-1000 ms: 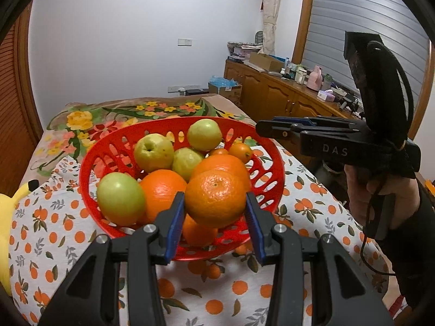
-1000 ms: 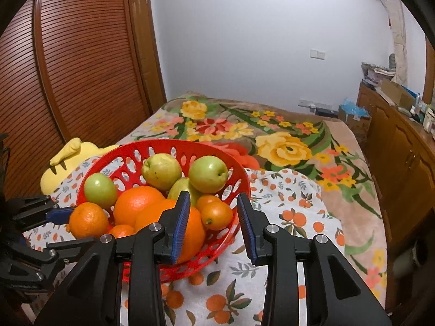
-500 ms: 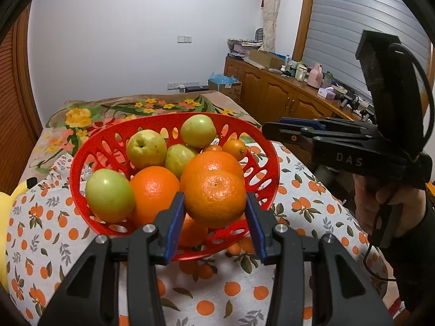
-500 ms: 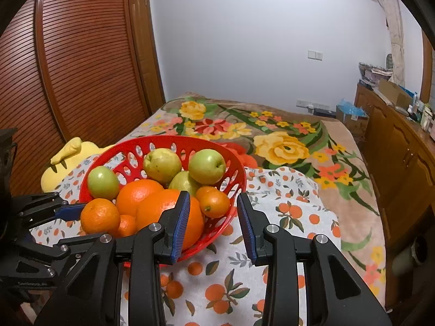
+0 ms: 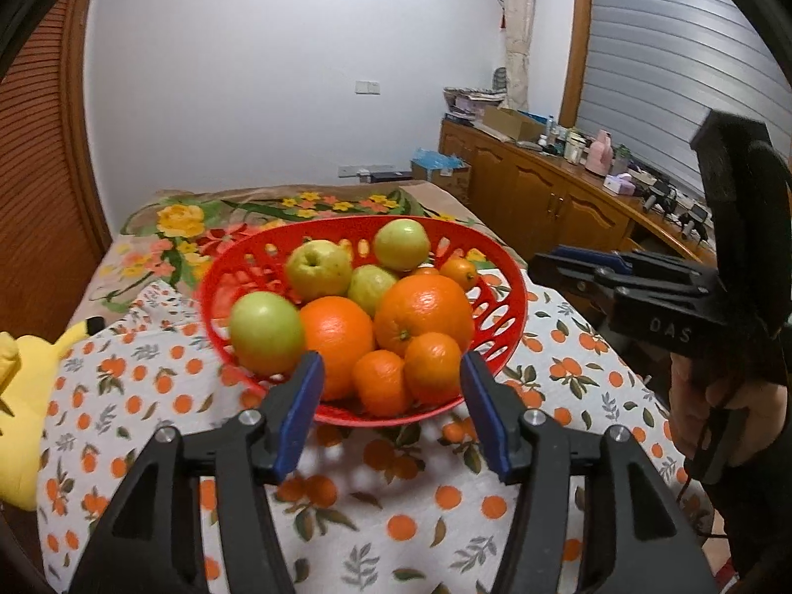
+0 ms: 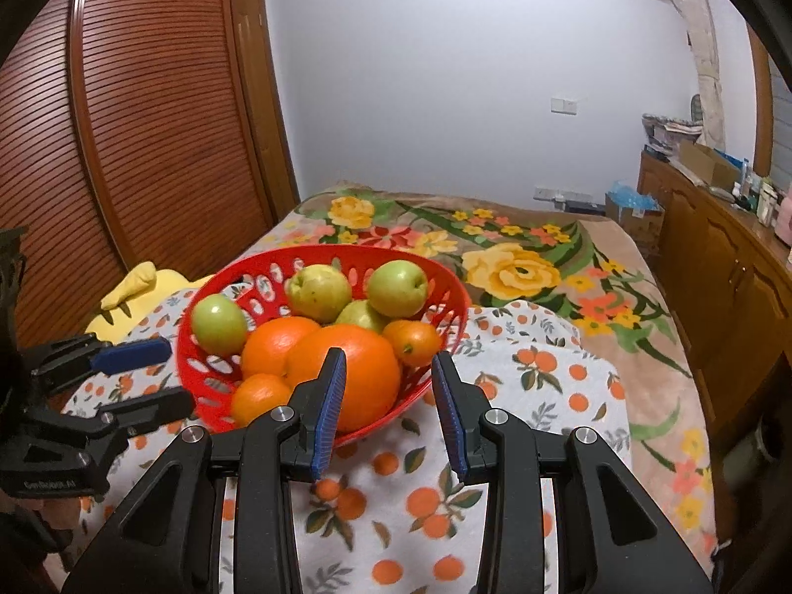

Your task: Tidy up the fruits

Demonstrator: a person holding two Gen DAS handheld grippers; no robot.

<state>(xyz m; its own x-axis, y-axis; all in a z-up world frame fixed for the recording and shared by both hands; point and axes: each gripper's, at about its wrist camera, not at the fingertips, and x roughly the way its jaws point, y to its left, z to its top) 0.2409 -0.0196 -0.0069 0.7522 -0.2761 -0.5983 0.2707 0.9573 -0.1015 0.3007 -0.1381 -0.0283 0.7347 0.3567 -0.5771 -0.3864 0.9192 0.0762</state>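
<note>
Fruits, oranges [image 5: 423, 314] and green apples [image 5: 317, 270], fill the red basket [image 5: 500, 331] on the orange-print cloth [image 5: 411, 515] over the bed. A yellow plush [image 5: 20, 396] lies left. Left tongs [image 5: 391, 413] are opening, empty; right tongs [image 6: 388, 408], marked "DAS", stand narrowed and empty.
</note>
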